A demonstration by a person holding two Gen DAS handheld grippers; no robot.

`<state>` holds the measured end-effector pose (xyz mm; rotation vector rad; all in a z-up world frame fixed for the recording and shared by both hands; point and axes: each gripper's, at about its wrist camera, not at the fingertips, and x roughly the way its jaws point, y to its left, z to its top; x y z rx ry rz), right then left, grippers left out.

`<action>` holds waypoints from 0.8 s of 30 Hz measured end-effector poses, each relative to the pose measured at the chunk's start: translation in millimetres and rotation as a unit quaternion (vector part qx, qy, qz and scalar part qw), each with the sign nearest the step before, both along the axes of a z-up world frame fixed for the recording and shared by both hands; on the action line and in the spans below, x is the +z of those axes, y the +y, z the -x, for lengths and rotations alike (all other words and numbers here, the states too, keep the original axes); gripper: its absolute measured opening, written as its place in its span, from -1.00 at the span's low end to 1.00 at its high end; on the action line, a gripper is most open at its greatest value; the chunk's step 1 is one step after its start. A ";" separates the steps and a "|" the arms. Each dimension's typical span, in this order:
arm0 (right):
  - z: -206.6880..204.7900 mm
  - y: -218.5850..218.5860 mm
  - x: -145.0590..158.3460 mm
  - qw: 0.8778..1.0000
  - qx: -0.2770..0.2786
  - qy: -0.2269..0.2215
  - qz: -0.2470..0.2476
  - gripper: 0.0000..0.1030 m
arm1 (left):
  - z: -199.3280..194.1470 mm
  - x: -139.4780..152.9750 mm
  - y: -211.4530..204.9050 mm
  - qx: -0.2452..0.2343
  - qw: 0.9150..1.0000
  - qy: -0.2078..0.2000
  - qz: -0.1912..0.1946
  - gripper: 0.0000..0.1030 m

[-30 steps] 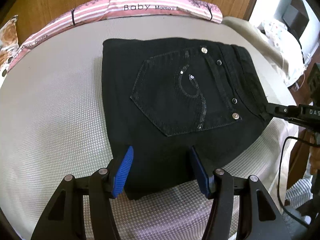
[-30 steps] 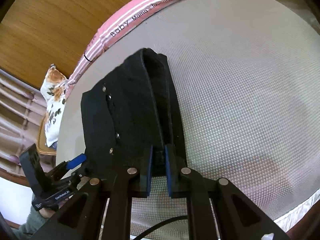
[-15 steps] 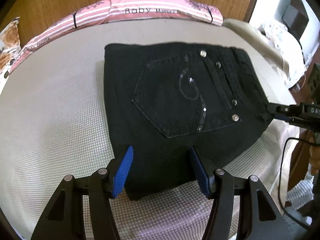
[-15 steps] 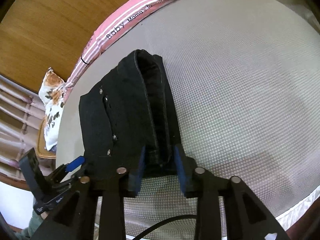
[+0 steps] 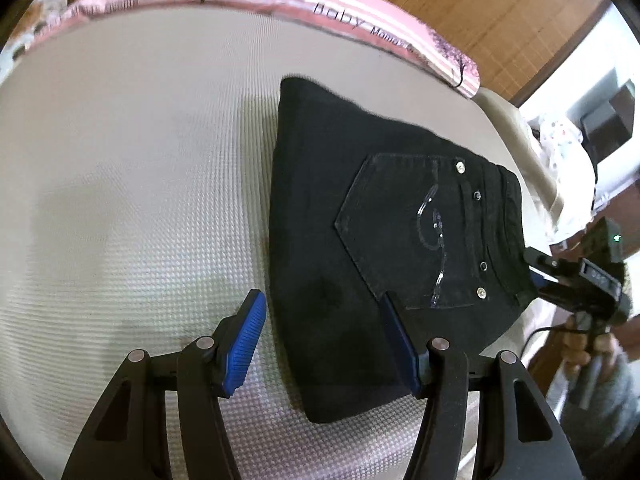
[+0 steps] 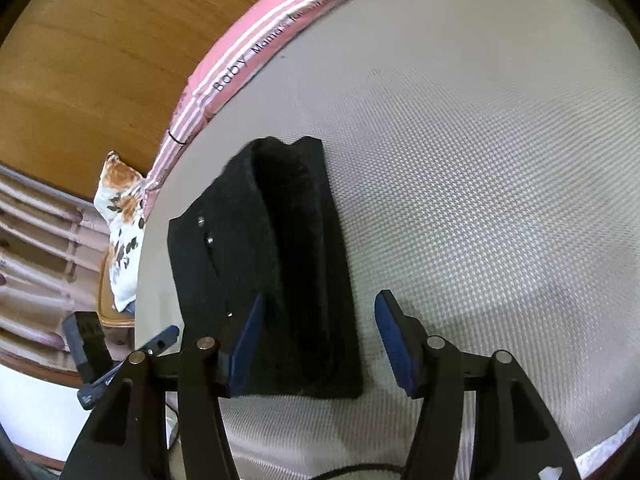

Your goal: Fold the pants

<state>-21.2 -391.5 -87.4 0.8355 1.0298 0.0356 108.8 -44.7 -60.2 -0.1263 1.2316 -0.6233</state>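
On the pale textured mattress [image 5: 120, 184] the left gripper [image 5: 322, 342] has its blue-padded fingers [image 5: 246, 340] spread wide and pinches nothing; its left pad sits over bare mattress just beside the pants' left edge, its right pad over the dark cloth. The black pants [image 5: 360, 248] lie folded into a compact block, back pocket [image 5: 404, 228] up, right of the mattress's middle, near a pink striped cushion [image 5: 360, 24] against the wooden wall. In the right wrist view the pants [image 6: 280, 264] run away from the camera, and the right gripper [image 6: 320, 340] is also spread: its left finger [image 6: 246, 344] overlaps the cloth, its right finger stands apart over mattress, with the fold's near end between them.
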 end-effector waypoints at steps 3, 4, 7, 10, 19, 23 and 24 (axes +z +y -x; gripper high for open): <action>-5.7 -2.6 -7.6 1.000 0.012 -0.004 -0.014 0.07 | -5.6 -8.8 -0.8 -0.003 0.999 0.030 0.013 0.16; -8.2 -3.7 -11.1 0.999 0.020 -0.007 -0.024 0.07 | -7.9 -13.1 -0.3 -0.003 0.999 0.043 0.019 0.16; -14.0 -5.1 -18.1 0.999 0.031 -0.009 -0.042 0.06 | -12.5 -15.4 3.9 0.001 0.997 0.065 0.045 0.16; -18.9 -8.9 -24.1 0.997 0.041 -0.023 -0.066 0.05 | -17.7 -17.8 6.3 -0.006 0.995 0.081 0.066 0.20; -48.0 -5.9 -34.1 0.989 0.088 -0.043 -0.112 0.02 | -38.5 -25.5 10.5 -0.016 0.986 0.111 0.124 0.20; -59.6 -2.4 -37.2 0.987 0.100 -0.040 -0.122 -0.05 | -48.7 -27.8 3.5 -0.019 0.984 0.108 0.138 0.21; -60.5 -2.2 -37.7 0.986 0.101 -0.041 -0.123 -0.07 | -48.7 -29.0 7.0 -0.018 0.984 0.109 0.142 0.21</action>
